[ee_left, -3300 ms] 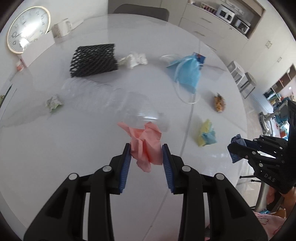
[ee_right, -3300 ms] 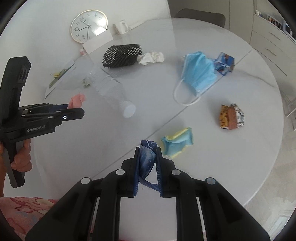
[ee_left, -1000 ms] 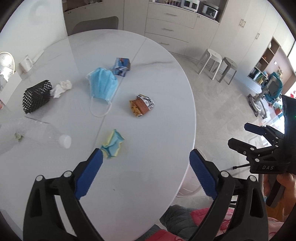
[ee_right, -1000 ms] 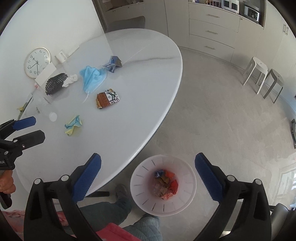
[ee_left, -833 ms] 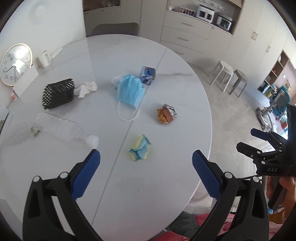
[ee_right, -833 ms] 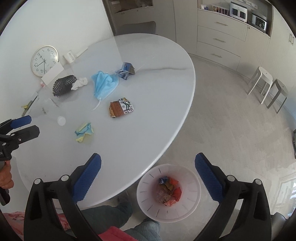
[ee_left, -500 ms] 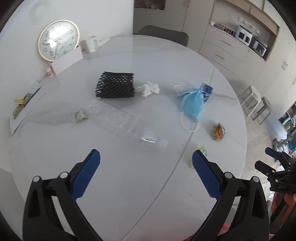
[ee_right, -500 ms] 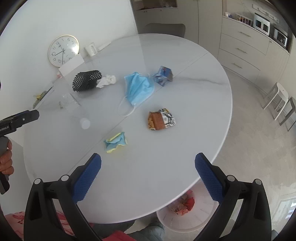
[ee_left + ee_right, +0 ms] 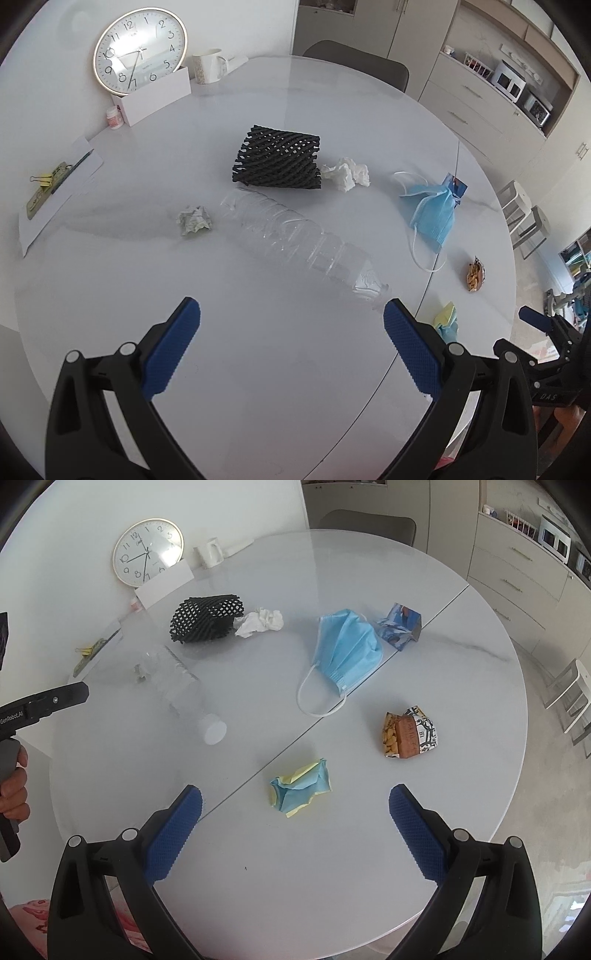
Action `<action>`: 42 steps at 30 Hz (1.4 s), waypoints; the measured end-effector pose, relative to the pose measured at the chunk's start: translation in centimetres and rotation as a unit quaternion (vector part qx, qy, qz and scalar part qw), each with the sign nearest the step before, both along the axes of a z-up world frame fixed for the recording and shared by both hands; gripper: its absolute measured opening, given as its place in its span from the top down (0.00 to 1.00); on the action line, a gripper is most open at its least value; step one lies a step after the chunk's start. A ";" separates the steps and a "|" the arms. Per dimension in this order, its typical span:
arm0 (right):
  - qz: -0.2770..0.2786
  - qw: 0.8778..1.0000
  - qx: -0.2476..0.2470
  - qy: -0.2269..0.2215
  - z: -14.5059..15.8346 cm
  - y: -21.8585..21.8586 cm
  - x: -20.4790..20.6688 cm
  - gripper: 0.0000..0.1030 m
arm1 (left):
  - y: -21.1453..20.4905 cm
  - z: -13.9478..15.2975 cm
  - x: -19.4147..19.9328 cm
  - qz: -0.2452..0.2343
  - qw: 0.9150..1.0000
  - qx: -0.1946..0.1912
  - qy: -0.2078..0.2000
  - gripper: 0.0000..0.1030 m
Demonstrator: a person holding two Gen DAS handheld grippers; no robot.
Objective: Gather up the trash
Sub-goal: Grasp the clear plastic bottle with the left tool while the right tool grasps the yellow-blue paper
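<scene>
My left gripper hangs open and empty above the white round table. Just beyond it lies a clear plastic bottle, with a small crumpled paper to its left. Farther back are a black foam net and a white tissue wad. My right gripper is also open and empty, with a blue-and-yellow wrapper lying just ahead of its fingers. A blue face mask, a snack wrapper and a blue printed carton lie beyond.
A wall clock leans behind a white box at the table's back, beside a mug. Paper with a clip lies at the left edge. A chair stands behind the table; stools at right.
Both grippers swung from over the floor bin back to the table. The pink paper and dark blue scrap they held earlier are gone from their jaws.
</scene>
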State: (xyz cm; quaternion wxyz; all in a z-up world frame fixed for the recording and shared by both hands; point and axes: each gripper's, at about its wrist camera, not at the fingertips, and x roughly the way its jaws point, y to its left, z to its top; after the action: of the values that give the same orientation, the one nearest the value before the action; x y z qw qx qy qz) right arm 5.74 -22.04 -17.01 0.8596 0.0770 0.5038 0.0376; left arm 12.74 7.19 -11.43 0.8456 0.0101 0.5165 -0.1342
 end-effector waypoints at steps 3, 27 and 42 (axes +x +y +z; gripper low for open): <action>-0.005 1.000 0.001 0.008 -0.6 0.1 0.2 0.02 | -1.4 -1.1 1.3 0.015 1.000 -0.008 0.022 0.07; -0.132 0.989 0.029 0.055 -6.5 0.2 5.0 0.13 | -5.2 -11.6 11.4 0.280 0.947 0.045 0.148 0.07; -0.104 0.989 0.066 0.081 -8.2 -0.2 4.3 0.87 | -5.0 -12.6 9.7 0.162 0.975 0.029 0.152 0.36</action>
State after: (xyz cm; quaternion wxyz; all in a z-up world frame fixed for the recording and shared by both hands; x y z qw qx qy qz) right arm 10.05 -22.24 -25.17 0.8080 0.1887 0.5576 -0.0251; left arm 22.46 2.16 -24.04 0.7671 -0.0699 0.6375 0.0199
